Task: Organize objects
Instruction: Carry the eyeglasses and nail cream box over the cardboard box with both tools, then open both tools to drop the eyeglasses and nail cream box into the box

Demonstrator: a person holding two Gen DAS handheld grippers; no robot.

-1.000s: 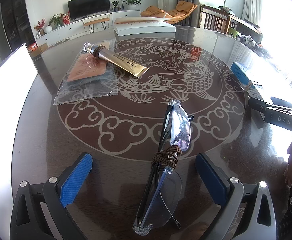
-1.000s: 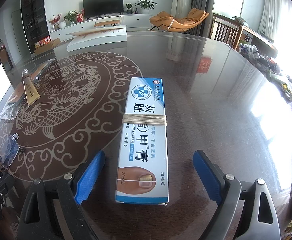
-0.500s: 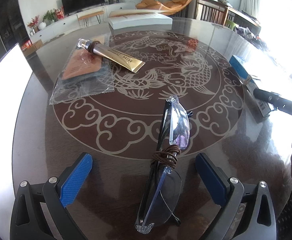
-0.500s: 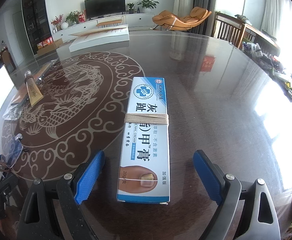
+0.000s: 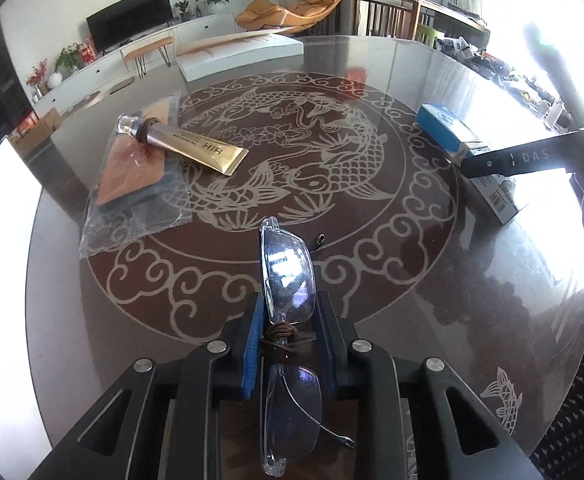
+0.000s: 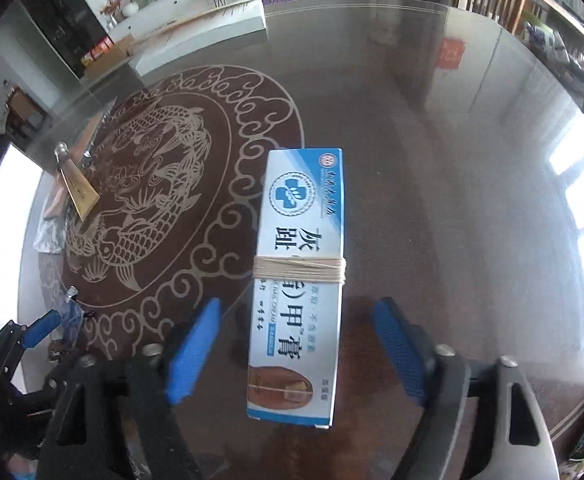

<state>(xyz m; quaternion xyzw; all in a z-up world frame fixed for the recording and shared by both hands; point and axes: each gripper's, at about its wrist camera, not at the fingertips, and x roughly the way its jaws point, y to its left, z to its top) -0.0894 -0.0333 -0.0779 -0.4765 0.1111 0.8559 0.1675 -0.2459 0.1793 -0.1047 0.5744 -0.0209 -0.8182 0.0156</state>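
Observation:
A pair of clear folded glasses [image 5: 288, 268], tied at the bridge with a brown cord, lies on the dark glass table [image 5: 491, 300]. My left gripper [image 5: 289, 320] is closing, and its blue pads [image 5: 252, 344] press on the glasses at the cord. A blue and white cream box [image 6: 303, 220] bound with pale string lies lengthwise between the fingers of my right gripper [image 6: 299, 308]. That gripper's jaws are closing, with a gap showing on each side of the box. In the left wrist view the box [image 5: 447, 132] lies at the right, under one black finger [image 5: 491, 162] of the right gripper.
A gold tube [image 5: 196, 148] rests partly on a clear plastic packet [image 5: 132, 200] at the table's left. A flat white box [image 5: 240, 54] sits at the far edge. A bright white panel [image 5: 0, 240] stands along the left side. Chairs and a sideboard lie beyond the table.
My left jaws have gone from wide open to closed on the glasses. My right jaws have narrowed around the box, and the right gripper has tipped further down over it.

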